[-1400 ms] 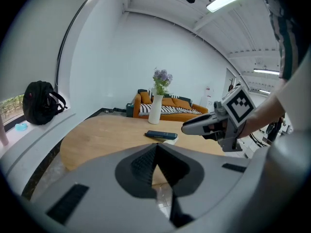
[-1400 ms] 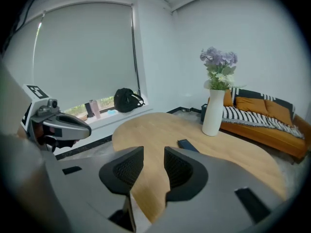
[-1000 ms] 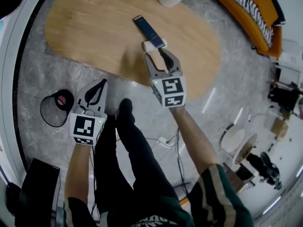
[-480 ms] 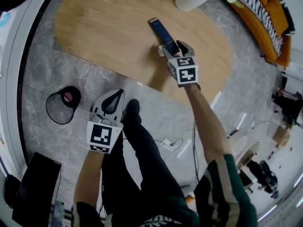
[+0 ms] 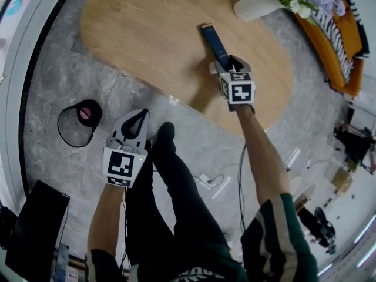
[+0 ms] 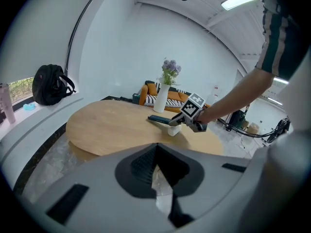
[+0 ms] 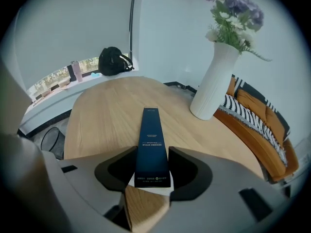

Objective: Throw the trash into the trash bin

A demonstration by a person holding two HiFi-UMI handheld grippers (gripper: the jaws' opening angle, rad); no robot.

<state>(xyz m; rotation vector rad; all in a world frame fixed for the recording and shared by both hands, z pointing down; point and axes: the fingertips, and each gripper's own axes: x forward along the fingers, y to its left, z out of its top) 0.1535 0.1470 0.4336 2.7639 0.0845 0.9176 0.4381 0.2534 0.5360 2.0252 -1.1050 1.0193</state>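
A long dark blue box [image 5: 214,44] lies on the oval wooden table [image 5: 147,34], its near end resting on a small white thing [image 5: 214,69]. My right gripper [image 5: 231,66] points steeply down at that end. In the right gripper view its jaws have just been closing and now meet both sides of the box [image 7: 152,149], with the white thing [image 7: 153,190] underneath. The left gripper [image 5: 134,122] hangs over the floor beside the person's leg, shut and holding nothing [image 6: 156,147]. A black mesh trash bin [image 5: 76,124] stands on the floor to its left with something pink inside.
A white vase [image 5: 258,6] with flowers stands at the table's far end. An orange sofa [image 5: 338,46] lies beyond it. The person's dark-trousered legs [image 5: 173,187] and a white cable [image 5: 208,180] are on the floor. A black case [image 5: 35,228] sits near left.
The right gripper has come down from above the table onto the near end of the blue box. The left gripper has shifted slightly, still beside the bin.
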